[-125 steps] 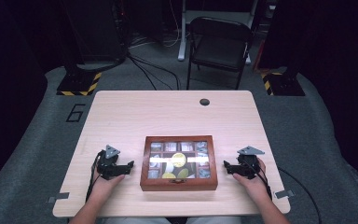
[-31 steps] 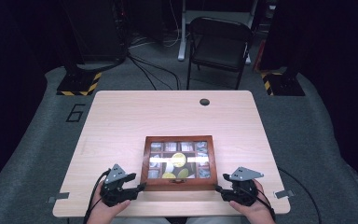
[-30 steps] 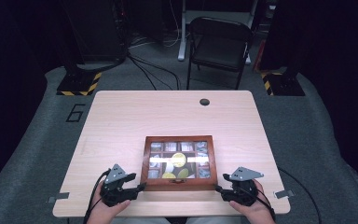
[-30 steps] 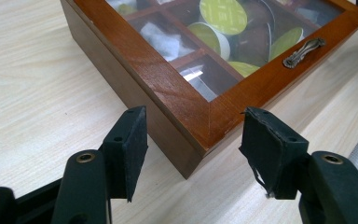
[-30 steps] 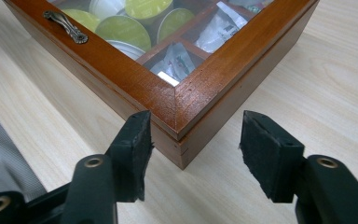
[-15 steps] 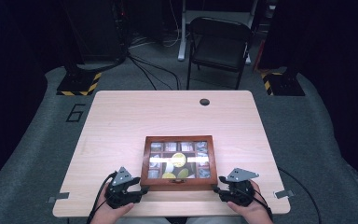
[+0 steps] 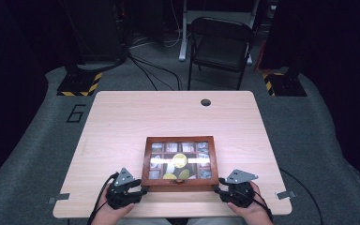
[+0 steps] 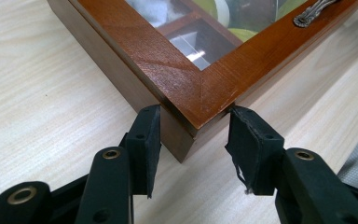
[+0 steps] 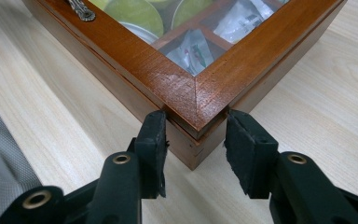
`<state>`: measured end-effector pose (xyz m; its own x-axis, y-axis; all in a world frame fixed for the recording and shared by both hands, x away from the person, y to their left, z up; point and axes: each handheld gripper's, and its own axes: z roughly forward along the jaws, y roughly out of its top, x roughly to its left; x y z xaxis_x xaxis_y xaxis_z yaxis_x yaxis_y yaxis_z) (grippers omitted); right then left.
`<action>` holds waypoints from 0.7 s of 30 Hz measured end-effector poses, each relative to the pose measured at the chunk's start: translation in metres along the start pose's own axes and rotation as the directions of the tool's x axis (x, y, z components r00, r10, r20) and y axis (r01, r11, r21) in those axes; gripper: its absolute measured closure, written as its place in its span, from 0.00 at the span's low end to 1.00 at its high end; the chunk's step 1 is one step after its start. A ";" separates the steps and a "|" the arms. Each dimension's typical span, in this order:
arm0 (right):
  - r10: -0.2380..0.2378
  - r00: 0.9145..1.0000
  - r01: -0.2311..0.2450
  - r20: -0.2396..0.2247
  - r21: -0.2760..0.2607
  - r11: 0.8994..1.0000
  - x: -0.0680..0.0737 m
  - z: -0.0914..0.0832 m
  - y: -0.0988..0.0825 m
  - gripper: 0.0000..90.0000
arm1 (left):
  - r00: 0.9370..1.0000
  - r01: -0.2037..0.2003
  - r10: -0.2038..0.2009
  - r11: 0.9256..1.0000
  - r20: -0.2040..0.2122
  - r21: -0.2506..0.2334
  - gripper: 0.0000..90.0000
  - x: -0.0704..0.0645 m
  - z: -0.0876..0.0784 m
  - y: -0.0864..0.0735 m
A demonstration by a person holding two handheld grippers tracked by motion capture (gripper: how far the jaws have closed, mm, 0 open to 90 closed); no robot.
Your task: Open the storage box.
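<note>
**Both grippers clamp the near corners of the wooden box**

Since the earliest frame, both hands have drawn back from the box's sides toward the table's near edge, and the jaws have just been closing with a corner of the box between them.

At the left, the left gripper (image 7: 143, 191) straddles the near left corner of the wooden box (image 7: 180, 182); in the left gripper view its two black pads (image 8: 145, 140) press against the two faces that meet at that corner, pinching it. The box sits on the table (image 7: 122, 122) toward the near edge, lid shut, its glass top showing compartments with packets and round yellow-green items. A small metal clasp (image 8: 313, 10) lies at the middle of the front edge. At the right, the right gripper (image 7: 217, 190) pinches the near right corner the same way, pads (image 9: 152, 140) on both faces.

Risk, as I judge it: pads on angled faces can wedge off the corner, so a lift or pull may let one end slip. Uneven effort between hands could twist the box or pop the lid.
</note>
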<state>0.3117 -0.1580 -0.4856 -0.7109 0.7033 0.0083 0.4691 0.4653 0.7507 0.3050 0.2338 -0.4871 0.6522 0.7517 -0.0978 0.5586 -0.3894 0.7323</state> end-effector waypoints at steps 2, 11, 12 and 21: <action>0.001 1.000 -0.001 -0.004 -0.001 1.000 0.000 -0.001 0.000 0.65 | 1.000 0.003 -0.003 1.000 0.002 -0.011 0.60 -0.001 0.000 0.000; 0.008 1.000 -0.008 -0.005 -0.027 1.000 -0.001 -0.002 0.002 0.64 | 1.000 -0.010 0.011 0.999 0.006 -0.031 0.61 -0.001 -0.003 0.003; 0.008 1.000 -0.008 -0.001 -0.030 1.000 -0.001 -0.002 0.002 0.64 | 1.000 -0.009 0.009 0.999 0.007 -0.033 0.61 -0.001 -0.003 0.003; 0.021 1.000 -0.021 0.001 -0.051 0.998 -0.001 -0.003 0.005 0.62 | 1.000 0.008 -0.007 0.997 0.012 -0.070 0.56 -0.002 -0.005 0.005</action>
<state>0.3133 -0.1586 -0.4800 -0.7003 0.7134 0.0232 0.4562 0.4224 0.7832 0.3039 0.2325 -0.4800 0.6541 0.7482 -0.1109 0.5265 -0.3450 0.7770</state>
